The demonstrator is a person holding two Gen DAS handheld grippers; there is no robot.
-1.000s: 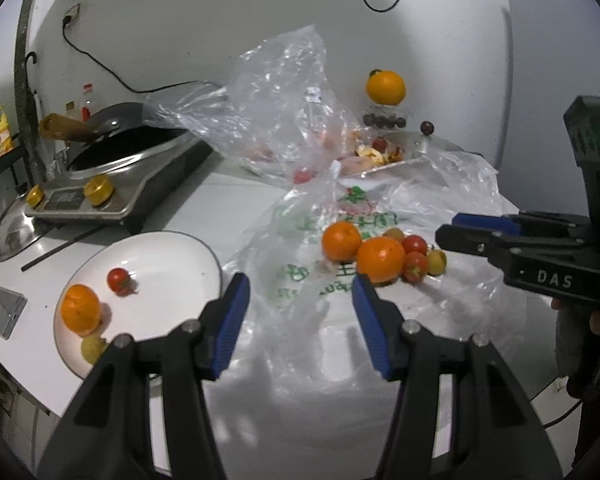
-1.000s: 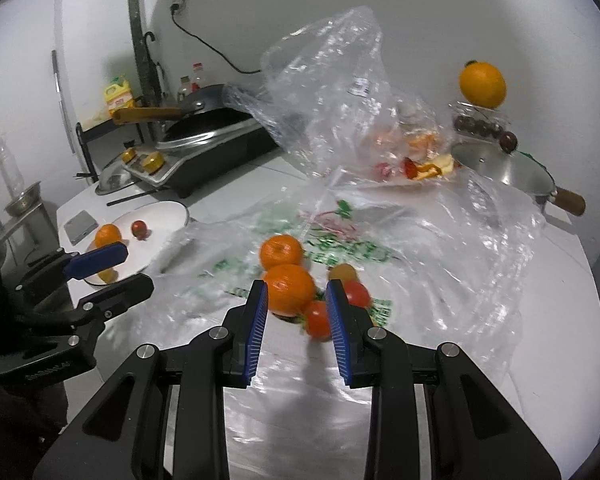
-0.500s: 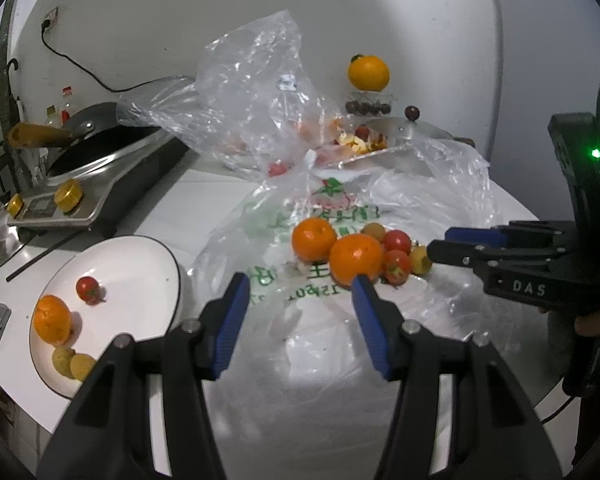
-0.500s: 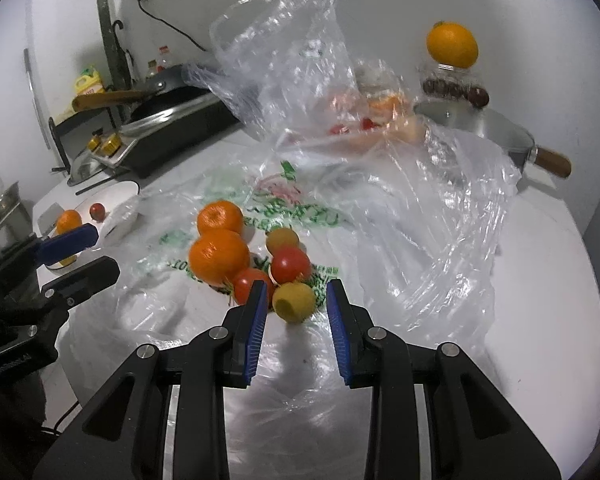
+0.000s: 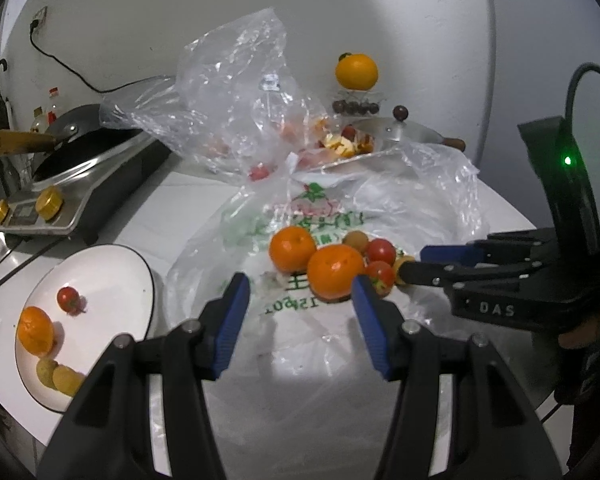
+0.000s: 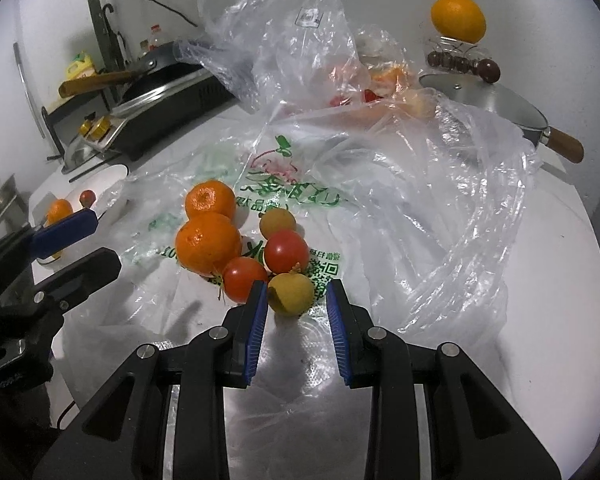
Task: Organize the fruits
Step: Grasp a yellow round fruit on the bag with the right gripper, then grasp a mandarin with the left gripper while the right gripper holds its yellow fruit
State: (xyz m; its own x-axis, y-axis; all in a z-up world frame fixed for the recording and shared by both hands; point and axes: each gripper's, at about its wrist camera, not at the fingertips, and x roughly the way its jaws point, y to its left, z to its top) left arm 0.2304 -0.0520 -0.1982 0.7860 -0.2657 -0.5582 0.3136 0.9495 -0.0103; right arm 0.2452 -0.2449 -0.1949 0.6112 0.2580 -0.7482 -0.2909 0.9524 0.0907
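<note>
Left wrist view: the left gripper hangs over a flattened printed plastic bag on the white counter, its jaws standing fairly wide with nothing between them. Just ahead of its right finger lies a heap of fruit on the bag: two oranges, touching each other, with small red tomatoes and a brownish fruit behind them. The right gripper comes in from the right, its narrow tips at a small yellow fruit that is mostly hidden behind them. To the left sits a white plate holding an orange, a red tomato and two small yellow fruits. A crumpled clear bag rises behind the heap, beside a cooker with a pan.

Right wrist view: the right gripper points down at the heap, its jaws narrow and set either side of the yellow fruit. The left pad is touching or almost touching the fruit, while a gap shows at the right pad, so the fruit is not clamped. Two red tomatoes touch the yellow fruit from behind, and the oranges lie to their left. The left gripper shows at the left edge, near the plate.
</note>
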